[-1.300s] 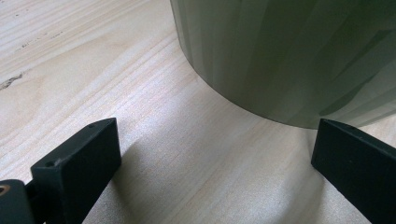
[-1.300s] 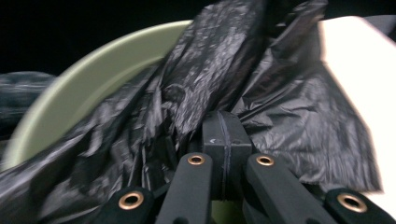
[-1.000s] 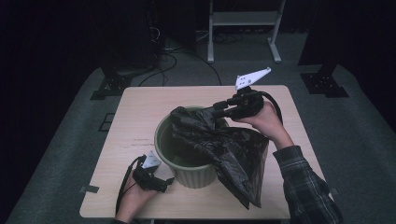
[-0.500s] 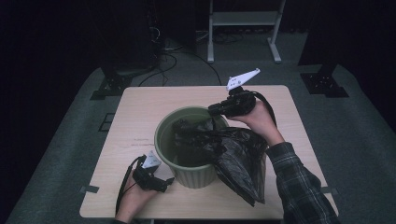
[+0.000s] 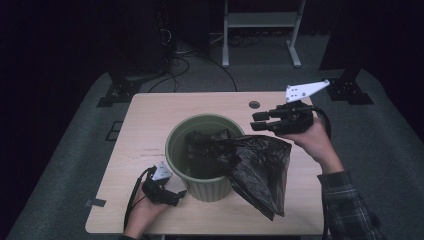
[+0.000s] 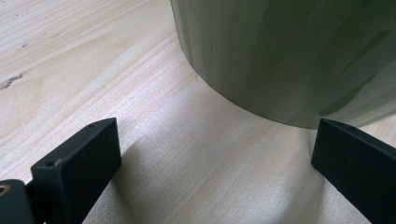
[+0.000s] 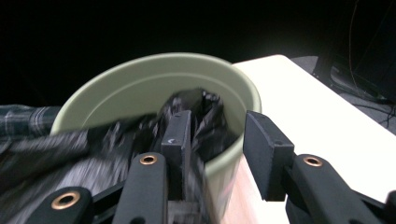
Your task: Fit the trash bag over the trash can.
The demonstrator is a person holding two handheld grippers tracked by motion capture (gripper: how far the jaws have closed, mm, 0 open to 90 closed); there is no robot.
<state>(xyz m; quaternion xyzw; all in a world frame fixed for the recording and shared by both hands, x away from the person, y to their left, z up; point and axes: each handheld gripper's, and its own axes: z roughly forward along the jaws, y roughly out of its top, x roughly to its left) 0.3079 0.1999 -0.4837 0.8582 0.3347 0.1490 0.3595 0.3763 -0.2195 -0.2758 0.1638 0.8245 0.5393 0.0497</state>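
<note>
Since a second ago your right gripper (image 5: 261, 121) has pulled back from the bin's far rim toward the table's right edge, and the bag no longer stretches up to it. Its jaws have just been opening; they stand partly apart with nothing between them. Under both grippers lies the table (image 5: 150, 125). Just in front of your right gripper's jaws stands the bin (image 5: 176, 139), and its wall rises right ahead of your left gripper (image 5: 178, 195). From inside the bin the bag (image 5: 260, 170) spills over the rim, down onto the table below your right gripper. Your left gripper rests low by the bin's base, jaws wide apart, empty.
</note>
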